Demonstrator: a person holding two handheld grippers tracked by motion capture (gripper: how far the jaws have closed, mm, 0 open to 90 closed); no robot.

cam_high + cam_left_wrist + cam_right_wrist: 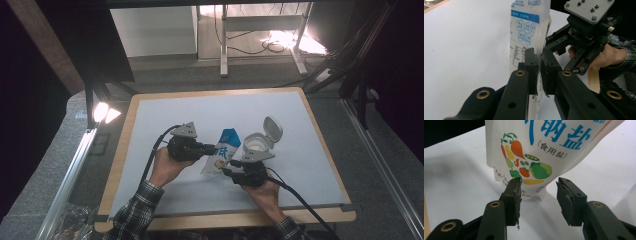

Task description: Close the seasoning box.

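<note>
1. A white salt pouch [223,154] sits lifted near the centre of the white table [165,120].
2. The left gripper [212,149], at the pouch's nine o'clock, pinches its edge between nearly closed jaws.
3. The right gripper [538,191], at its five o'clock, has its jaws apart, the pouch's bottom corner between them.
4. An open-lidded white tub [260,140] stands at the pouch's three o'clock.

A wood-edged counter [118,165] with a white top stands on grey floor [200,75]. A lamp [104,113] glows at its left; beyond, white desk legs [223,45], cables [272,46], bright light.
</note>
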